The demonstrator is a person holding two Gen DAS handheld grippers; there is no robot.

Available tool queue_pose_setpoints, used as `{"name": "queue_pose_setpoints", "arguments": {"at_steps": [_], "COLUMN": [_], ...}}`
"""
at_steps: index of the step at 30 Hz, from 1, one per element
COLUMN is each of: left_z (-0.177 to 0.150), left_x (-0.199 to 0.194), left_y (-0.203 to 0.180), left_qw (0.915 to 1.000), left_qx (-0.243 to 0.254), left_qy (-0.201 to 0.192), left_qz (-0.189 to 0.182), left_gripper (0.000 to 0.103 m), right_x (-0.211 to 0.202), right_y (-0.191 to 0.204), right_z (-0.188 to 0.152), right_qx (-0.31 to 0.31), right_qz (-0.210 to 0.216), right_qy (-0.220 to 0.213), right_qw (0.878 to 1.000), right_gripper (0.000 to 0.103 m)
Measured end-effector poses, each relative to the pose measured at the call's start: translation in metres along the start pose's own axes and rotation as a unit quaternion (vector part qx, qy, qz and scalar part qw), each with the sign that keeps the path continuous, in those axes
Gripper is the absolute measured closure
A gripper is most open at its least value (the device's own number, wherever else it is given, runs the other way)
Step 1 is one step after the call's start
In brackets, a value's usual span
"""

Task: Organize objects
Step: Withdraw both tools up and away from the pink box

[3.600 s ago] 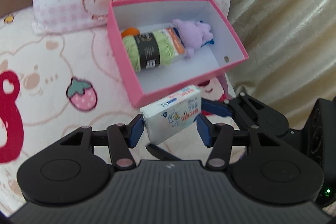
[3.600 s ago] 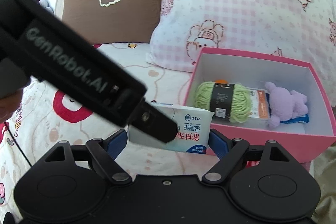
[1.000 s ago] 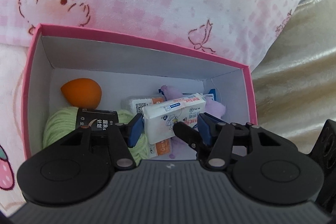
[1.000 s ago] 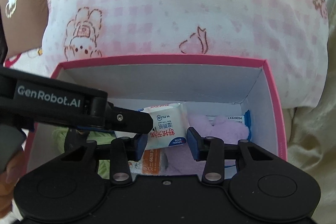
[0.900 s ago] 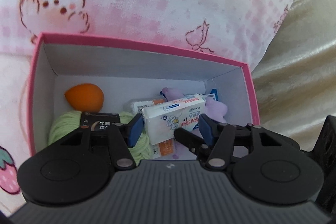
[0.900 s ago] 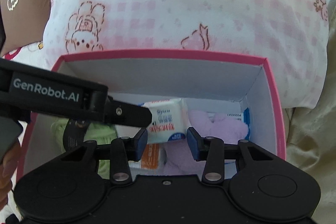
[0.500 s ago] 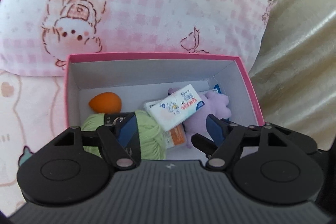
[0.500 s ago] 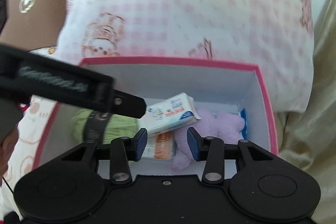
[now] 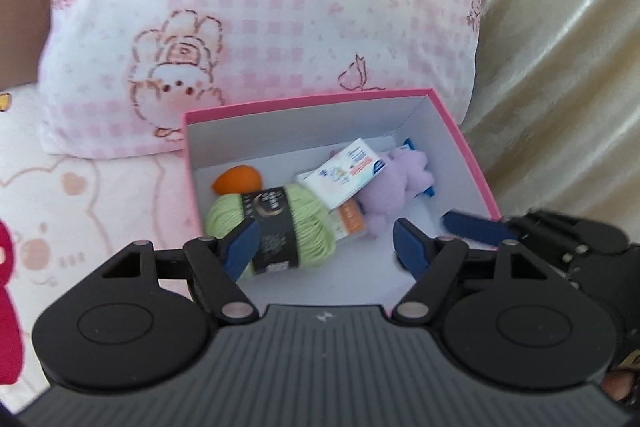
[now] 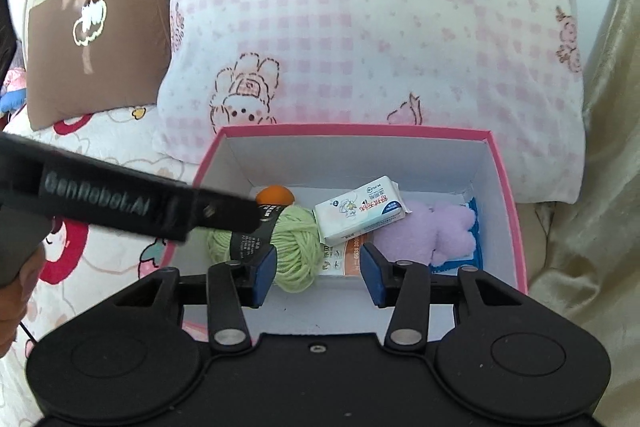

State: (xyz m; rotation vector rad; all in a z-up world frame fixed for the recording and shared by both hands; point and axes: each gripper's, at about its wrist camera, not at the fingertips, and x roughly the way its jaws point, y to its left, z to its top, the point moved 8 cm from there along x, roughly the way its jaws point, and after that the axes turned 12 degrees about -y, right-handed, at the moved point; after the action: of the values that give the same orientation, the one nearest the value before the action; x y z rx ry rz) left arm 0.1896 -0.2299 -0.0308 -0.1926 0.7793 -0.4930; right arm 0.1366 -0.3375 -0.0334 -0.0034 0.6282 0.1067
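Observation:
A white tissue pack lies tilted inside the pink box, resting on a green yarn ball and a purple plush. An orange egg-shaped thing sits in the box's back left corner. My left gripper hovers above the box's near side, its jaws opening with nothing between them. My right gripper is also above the near side, jaws opening and empty. The left gripper's black body crosses the right wrist view.
A pink checked pillow lies right behind the box, and a brown cushion is further left. Beige fabric rises on the right. The box stands on a cartoon-print sheet. A hand shows at the left edge.
Both grippers have let go of the tissue pack, which now lies in the box. Both have pulled back and upward, and their jaws have widened.

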Motion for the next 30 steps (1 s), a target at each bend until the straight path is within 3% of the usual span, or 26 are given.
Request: {"name": "queue_pose_setpoints", "arguments": {"at_steps": [7, 12, 18, 30], "left_z": [-0.019, -0.024, -0.024, -0.051], "left_x": [-0.033, -0.062, -0.099, -0.127], "left_y": [0.014, 0.024, 0.027, 0.054], "left_qw": [0.9997, 0.9990, 0.9971, 0.9961], "left_qx": [0.005, -0.017, 0.009, -0.015], "left_qy": [0.004, -0.020, -0.045, -0.020], "left_qz": [0.024, 0.037, 0.061, 0.085], "left_gripper": [0.026, 0.024, 0.020, 0.017], "right_x": [-0.030, -0.043, -0.053, -0.060], "right_y": [0.010, 0.023, 0.042, 0.071], "right_z": [-0.012, -0.012, -0.012, -0.008], "right_qx": [-0.026, -0.011, -0.017, -0.026], "right_qz": [-0.009, 0.011, 0.025, 0.038], "right_qy": [-0.008, -0.013, -0.015, -0.010], "right_qw": [1.000, 1.000, 0.999, 0.999], "right_gripper": [0.045, 0.041, 0.040, 0.033]}}
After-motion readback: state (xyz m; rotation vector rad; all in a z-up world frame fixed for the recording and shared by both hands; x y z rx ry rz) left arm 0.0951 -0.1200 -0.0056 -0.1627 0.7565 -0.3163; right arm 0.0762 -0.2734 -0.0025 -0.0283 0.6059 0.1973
